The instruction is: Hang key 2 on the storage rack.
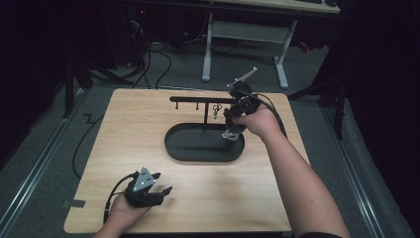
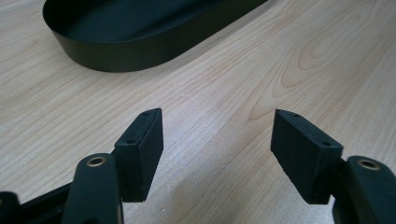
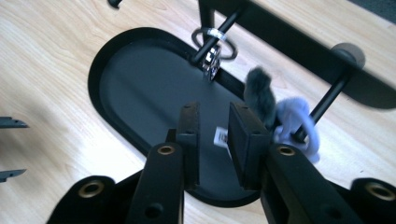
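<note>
A: Where is the fluffy keychain (image 3: 289, 122)?
B: Hanging on a peg of the black rack (image 1: 200, 99), over the tray (image 1: 183, 151).
A: The grippers?
B: Right gripper (image 3: 214, 135) is slightly apart, pinching nothing. Left gripper (image 2: 217, 140) is spread wide.

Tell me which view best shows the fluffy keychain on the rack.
The right gripper view: the fluffy keychain hangs close up on a peg, grey and pale tufts distinct. The high view shows a pale speck by the right gripper; the left gripper view omits it.
</note>
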Demonstrator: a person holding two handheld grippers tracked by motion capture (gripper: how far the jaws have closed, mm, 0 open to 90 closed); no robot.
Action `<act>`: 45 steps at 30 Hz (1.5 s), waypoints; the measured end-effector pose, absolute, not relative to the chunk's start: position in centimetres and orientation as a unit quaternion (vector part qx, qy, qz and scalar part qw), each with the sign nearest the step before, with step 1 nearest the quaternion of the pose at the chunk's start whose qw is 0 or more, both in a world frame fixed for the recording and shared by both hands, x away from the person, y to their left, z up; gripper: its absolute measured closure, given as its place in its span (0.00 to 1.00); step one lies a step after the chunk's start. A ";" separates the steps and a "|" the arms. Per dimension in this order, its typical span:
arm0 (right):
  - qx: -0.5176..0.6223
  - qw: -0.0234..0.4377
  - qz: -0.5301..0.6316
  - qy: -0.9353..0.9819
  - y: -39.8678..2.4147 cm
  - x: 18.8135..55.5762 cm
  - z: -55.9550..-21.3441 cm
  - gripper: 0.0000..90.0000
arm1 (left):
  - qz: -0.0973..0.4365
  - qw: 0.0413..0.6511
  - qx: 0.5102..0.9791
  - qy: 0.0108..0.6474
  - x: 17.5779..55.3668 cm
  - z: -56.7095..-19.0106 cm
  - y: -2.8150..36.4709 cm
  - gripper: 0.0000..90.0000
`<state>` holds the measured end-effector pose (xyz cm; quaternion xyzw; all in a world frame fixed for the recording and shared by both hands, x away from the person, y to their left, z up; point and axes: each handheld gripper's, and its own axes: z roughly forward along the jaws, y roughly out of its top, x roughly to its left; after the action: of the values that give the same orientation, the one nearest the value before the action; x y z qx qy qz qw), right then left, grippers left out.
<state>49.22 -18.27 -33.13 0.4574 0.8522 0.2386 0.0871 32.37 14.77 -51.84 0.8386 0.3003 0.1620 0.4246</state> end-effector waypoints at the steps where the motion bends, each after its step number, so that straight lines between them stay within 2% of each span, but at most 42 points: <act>1: 0.458 0.084 0.243 0.851 -18.4 48.9 -33.3 0.81 | 0.162 0.424 0.839 0.299 32.4 -51.8 14.8 0.39; 7: 0.453 0.082 0.258 0.850 -18.8 47.6 -34.9 0.74 | 0.162 0.422 0.841 0.297 32.4 -51.9 14.6 0.39; 20: 0.464 0.074 0.285 0.835 -20.2 45.5 -38.5 0.66 | 0.162 0.419 0.843 0.295 32.3 -52.0 14.3 0.39; 30: 0.457 0.076 0.313 0.829 -20.7 41.8 -40.8 0.53 | 0.160 0.418 0.847 0.288 32.1 -52.1 14.0 0.39; 45: 0.446 0.130 0.337 0.819 -23.7 35.9 -45.6 0.47 | 0.157 0.422 0.845 0.287 31.9 -52.1 13.8 0.39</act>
<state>35.86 -23.72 -45.57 0.4457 0.8189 0.3375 0.1299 31.87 13.76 -52.08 0.8454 0.2872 0.1569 0.4222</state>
